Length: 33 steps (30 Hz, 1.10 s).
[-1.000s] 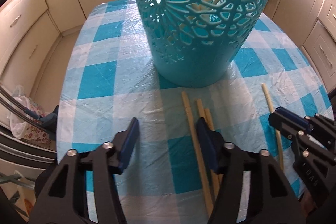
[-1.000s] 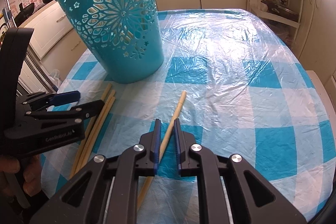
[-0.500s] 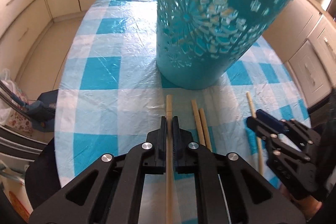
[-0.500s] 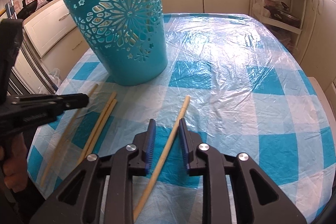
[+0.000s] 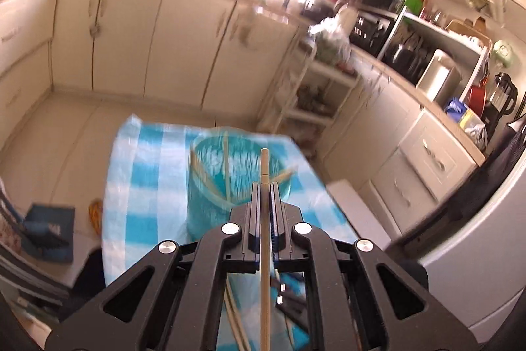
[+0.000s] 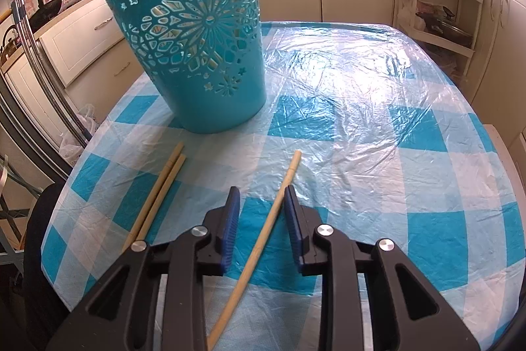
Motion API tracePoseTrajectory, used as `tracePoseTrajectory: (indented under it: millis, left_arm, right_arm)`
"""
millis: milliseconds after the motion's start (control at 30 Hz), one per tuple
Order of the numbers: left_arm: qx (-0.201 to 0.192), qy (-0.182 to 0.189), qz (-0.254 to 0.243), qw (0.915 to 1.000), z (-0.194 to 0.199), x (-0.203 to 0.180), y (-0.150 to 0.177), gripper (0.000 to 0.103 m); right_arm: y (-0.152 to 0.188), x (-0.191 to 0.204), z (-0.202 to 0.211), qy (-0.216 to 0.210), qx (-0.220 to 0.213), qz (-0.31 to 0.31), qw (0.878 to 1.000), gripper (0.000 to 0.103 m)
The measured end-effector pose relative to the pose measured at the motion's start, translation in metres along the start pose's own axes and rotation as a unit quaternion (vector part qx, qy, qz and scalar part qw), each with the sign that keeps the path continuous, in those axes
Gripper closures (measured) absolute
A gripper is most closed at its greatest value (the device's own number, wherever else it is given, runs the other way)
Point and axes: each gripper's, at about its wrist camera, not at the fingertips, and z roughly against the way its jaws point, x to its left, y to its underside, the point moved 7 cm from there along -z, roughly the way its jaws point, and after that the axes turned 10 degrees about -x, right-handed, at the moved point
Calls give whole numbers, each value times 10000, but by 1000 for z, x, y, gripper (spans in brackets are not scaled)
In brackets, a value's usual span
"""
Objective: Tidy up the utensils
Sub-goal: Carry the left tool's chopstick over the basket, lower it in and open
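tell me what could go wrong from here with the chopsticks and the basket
1. The left hand-held gripper clamps one chopstick high above the basket; released off-centre, it could miss the rim or jam against the sticks already leaning inside.
2. The right hand-held gripper, whose jaws have just been opening, straddles a chopstick lying askew near one pad; closing may push it aside.

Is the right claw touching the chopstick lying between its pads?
Apart. The right wrist view shows the right claw open, with tablecloth visible between the chopstick and the left pad; it runs close to the right pad, without being clamped.
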Motion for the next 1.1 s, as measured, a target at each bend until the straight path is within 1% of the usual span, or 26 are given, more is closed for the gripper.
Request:
tracePoseTrajectory:
  millis: [67,167,267,333,400,467,633,833,967,1033,1100]
  left_arm:
    - [-280,47,0,9996,-1,-7,-17,98]
    - [-705,-18,-73,9975,-10,-16,-39,98]
    - [-1112,-206,-100,9935,-25,-17,-58,98]
    - [-1398,-381,-148,9893,-37,-15,-70,98]
    - [-1577,-520,-165,9860,-48,-11,-78,98]
    - [-1672,-618,-162,9838,-58,-7,-80,98]
    - [-1833,-920,-193,9786,-79,6,-74,98]
    - [-2052,-1202,-117,9712,-86,22,-67,98]
    - [-2135,-1278,-145,9684,-88,25,-63,98]
    - [-2104,-1261,-83,9694,-89,27,-64,98]
    - [-2154,-1209,-25,9690,-84,27,-68,98]
  right_arm:
    - [0,0,0,-7,-1,-12,10000,75]
    - [0,0,0,-12,-3,-24,10000,75]
    - [0,0,0,-32,-4,-40,10000,74]
    - [0,-1,0,-45,-7,-60,10000,74]
    - [0,-1,0,-55,-10,-75,10000,74]
    - [-1,-1,0,-67,-13,-86,9999,74]
    - [-1,1,-1,-69,-18,-69,10000,71]
    - [-1,2,-1,-71,-21,-28,10000,69]
    - [-1,2,-1,-69,-22,-33,10000,69]
    - [-1,2,-1,-70,-22,-30,10000,69]
    - [-1,2,-1,-70,-22,-31,10000,69]
